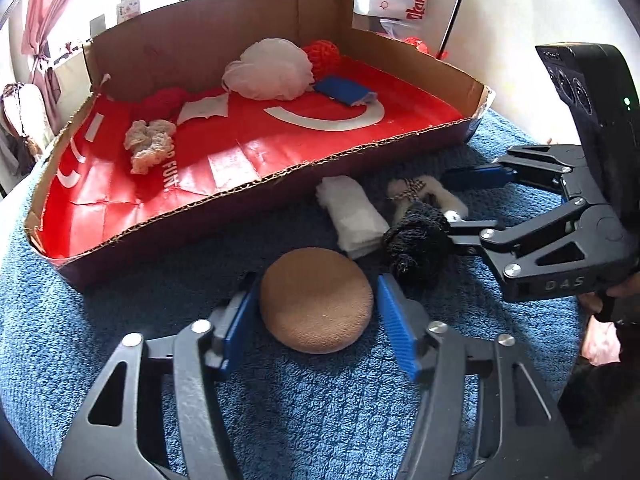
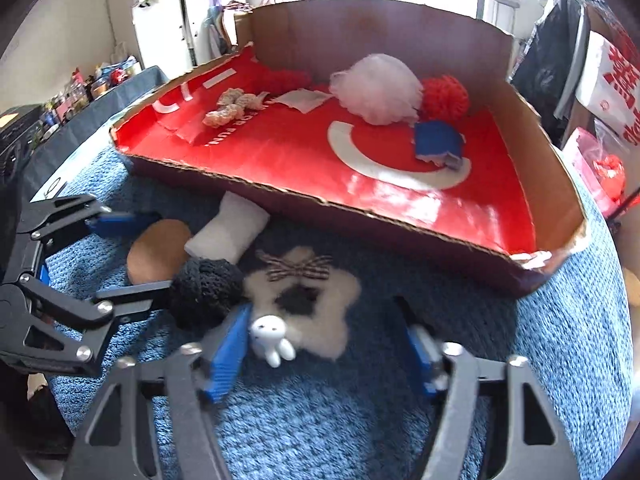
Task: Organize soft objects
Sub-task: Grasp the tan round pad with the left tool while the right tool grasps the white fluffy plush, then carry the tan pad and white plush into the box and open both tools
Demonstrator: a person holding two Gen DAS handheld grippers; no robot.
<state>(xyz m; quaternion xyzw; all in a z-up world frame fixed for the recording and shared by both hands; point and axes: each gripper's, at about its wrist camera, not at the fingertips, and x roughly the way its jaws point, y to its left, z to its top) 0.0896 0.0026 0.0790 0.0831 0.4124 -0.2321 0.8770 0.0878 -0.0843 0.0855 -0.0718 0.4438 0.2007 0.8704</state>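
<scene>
A tan round puff (image 1: pixel 316 300) lies on the blue towel (image 1: pixel 120 340) between my left gripper's (image 1: pixel 316 284) blue pads, which rest against its two sides. The right wrist view shows the same puff (image 2: pixel 160 248) inside the left gripper (image 2: pixel 162 252). My right gripper (image 2: pixel 324 350) straddles a white fluffy star (image 2: pixel 320 308) with a checked bow and a small white bunny charm (image 2: pixel 268 336). Its left pad is at the bunny, and a gap separates the right pad from the star. The star (image 1: pixel 424 190) also shows between the right gripper's (image 1: pixel 448 202) fingers.
A black crocheted ball (image 1: pixel 416 240) and a folded white cloth (image 1: pixel 352 216) lie between the two grippers. Behind them stands a cardboard box (image 1: pixel 280 168) with a red floor, holding a white mesh puff (image 1: pixel 272 68), red yarn ball (image 1: pixel 324 56), blue sponge (image 1: pixel 344 90) and cream crochet piece (image 1: pixel 148 144).
</scene>
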